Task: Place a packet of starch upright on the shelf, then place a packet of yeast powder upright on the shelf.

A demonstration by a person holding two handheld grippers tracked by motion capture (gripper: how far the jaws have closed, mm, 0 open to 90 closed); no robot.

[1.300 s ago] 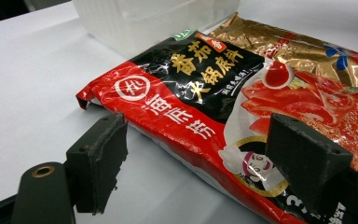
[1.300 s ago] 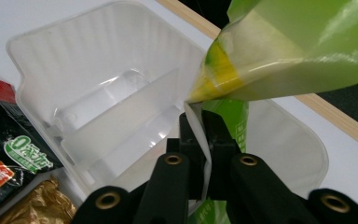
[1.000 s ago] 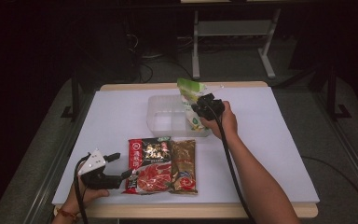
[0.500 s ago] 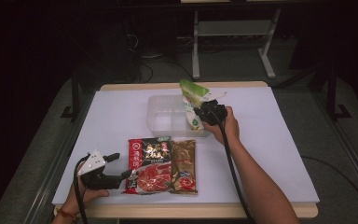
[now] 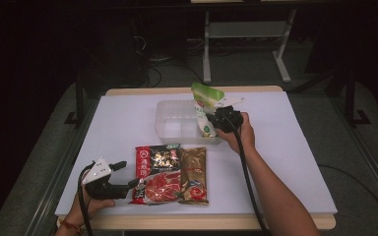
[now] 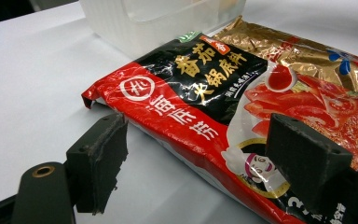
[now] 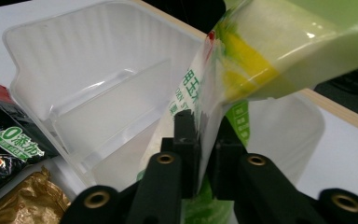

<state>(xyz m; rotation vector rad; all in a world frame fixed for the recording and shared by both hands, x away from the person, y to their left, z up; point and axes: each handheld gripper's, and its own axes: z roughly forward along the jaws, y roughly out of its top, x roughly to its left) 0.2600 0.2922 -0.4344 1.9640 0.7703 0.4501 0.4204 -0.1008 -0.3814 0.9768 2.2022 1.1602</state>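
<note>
1. Gold packet (image 5: 193,174): lies flat on the near half of the table, long side running away from the person. Foil is creased and glossy, with a red patch at its near end. In the left gripper view its crinkled top edge (image 6: 303,51) shows blue and red print.
2. White sheet (image 5: 123,123): covers nearly the whole table top. Surface is smooth and unmarked.
3. Wooden table edge (image 5: 202,222): shows as a pale strip along the near side, and again along the far side.
4. Metal stand (image 5: 246,29): light grey, on the floor well behind the table, two legs splayed.
5. Loose cables (image 5: 152,73): dark, coiled on the floor beyond the far left corner.
6. Grey floor (image 5: 354,162): carpet-like, on both sides of the table.
</note>
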